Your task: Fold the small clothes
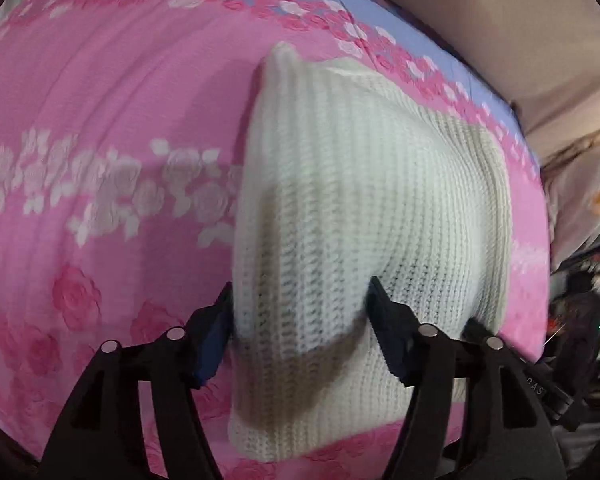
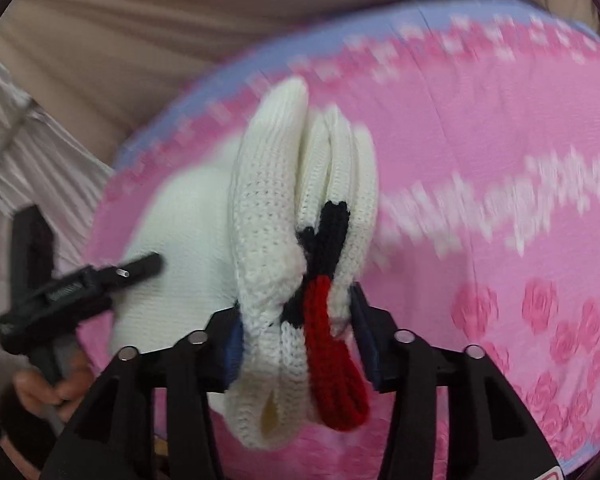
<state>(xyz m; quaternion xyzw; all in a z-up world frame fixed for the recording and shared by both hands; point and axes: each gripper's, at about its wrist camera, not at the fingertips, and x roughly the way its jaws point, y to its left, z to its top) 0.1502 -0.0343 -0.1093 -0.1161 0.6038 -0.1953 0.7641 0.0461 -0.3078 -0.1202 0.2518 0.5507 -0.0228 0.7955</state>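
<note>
- Left wrist view: the left gripper [image 1: 300, 304], a black two-finger tool with blue pads, has its jaws set on either side of a bunched part of a white ribbed-knit small garment [image 1: 364, 208]; the knit fills the gap between the fingers and presses against both pads, so the jaws are clamped on it.
- The white knit runs from between the fingers up and away, bulging in the middle and ending in a raised corner at the far end (the picture is a little blurred there).
- Beneath it lies a pink bedspread printed with white and darker pink roses and edged with a pale blue band [image 1: 100, 120]; the knit's far part lies near that blue border.
- Behind the bed is a beige draped fabric [image 1: 480, 20].
- Right wrist view: the right gripper [image 2: 298, 320], also black with blue pads, is closed on several stacked folds of the same garment [image 2: 268, 208], which stand edge-on between the fingers.
- A black and red knitted trim [image 2: 324, 280] is pinched among those folds, the red loop hanging below the fingertips.
- To the left, the rest of the white knit spreads towards the other gripper [image 2: 60, 292], seen side-on and blurred, with the person's left hand [image 2: 48, 392] on its handle.
- The pink bedspread [image 2: 500, 140] fills the right side of this view.
</note>
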